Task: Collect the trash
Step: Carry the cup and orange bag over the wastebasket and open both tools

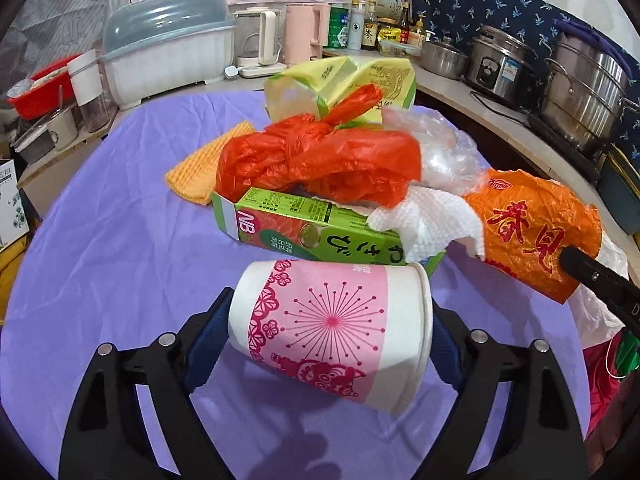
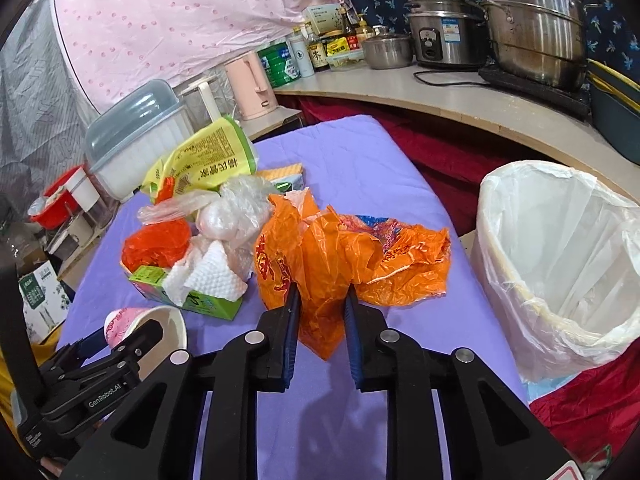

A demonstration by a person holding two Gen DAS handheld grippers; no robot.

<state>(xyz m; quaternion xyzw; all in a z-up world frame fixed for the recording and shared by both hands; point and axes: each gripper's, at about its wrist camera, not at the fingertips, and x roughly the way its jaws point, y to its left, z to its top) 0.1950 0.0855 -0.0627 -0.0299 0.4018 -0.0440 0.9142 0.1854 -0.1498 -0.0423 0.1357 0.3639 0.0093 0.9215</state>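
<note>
A pink-and-white paper cup point(image 1: 332, 328) lies on its side between my left gripper's point(image 1: 330, 320) fingers, which are shut on it; it also shows in the right wrist view point(image 2: 148, 330). My right gripper point(image 2: 322, 294) is shut on a crumpled orange plastic bag point(image 2: 340, 256), also seen in the left wrist view point(image 1: 532, 228). Behind lie a green carton point(image 1: 304, 228), white paper towel point(image 1: 424, 220), a red plastic bag point(image 1: 320, 160), clear plastic point(image 1: 448, 152) and a yellow-green package point(image 1: 340, 84). A trash bin with a white liner point(image 2: 560, 264) stands right of the table.
The table has a purple cloth point(image 1: 120, 220). An orange sponge cloth point(image 1: 200, 168) lies behind the pile. A dish container point(image 1: 168, 48), kettles, bottles and steel pots point(image 1: 588, 84) stand on counters around the table.
</note>
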